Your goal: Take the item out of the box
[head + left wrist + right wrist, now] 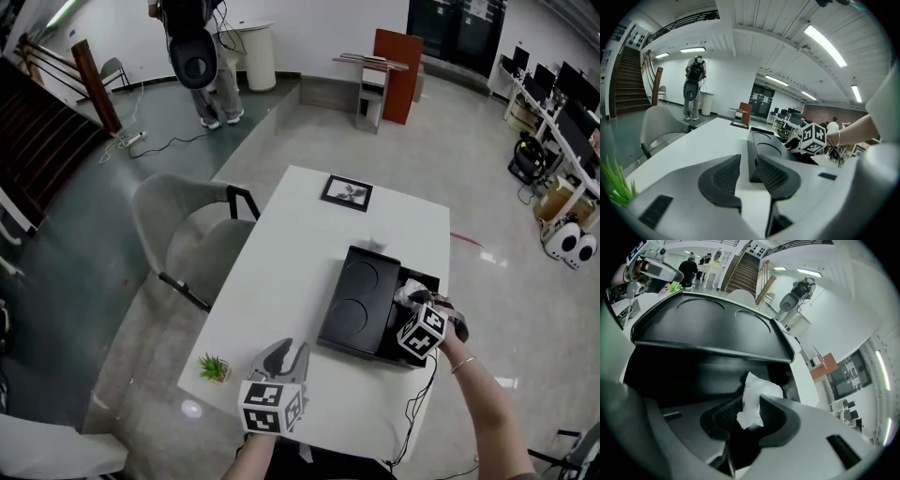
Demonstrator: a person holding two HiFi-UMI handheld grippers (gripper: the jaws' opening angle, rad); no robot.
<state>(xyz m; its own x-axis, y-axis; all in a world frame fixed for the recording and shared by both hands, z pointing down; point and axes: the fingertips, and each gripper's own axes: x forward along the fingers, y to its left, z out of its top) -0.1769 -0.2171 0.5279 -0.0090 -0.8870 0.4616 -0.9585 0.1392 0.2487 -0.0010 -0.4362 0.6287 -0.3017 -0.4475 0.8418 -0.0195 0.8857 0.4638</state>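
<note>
Head view: the box [412, 281] lies open on the table [300, 244], its lid [361, 305] folded over to the left. The right gripper [408, 298] reaches into the open half, and the left gripper [284, 353] is near the table's front edge, well apart from the box

Left gripper view: jaws narrowly apart, nothing between them

Right gripper view: jaws pinch a wad [759, 394] inside the box; it is white, crumpled and looks soft like tissue. Best to lift it straight up with a firm pinch, clear of the lid's rim

No readable text, brand or number shows anywhere. The marker cubes on the left gripper [285, 350] and right gripper [407, 298] carry only black-and-white square patterns.
</note>
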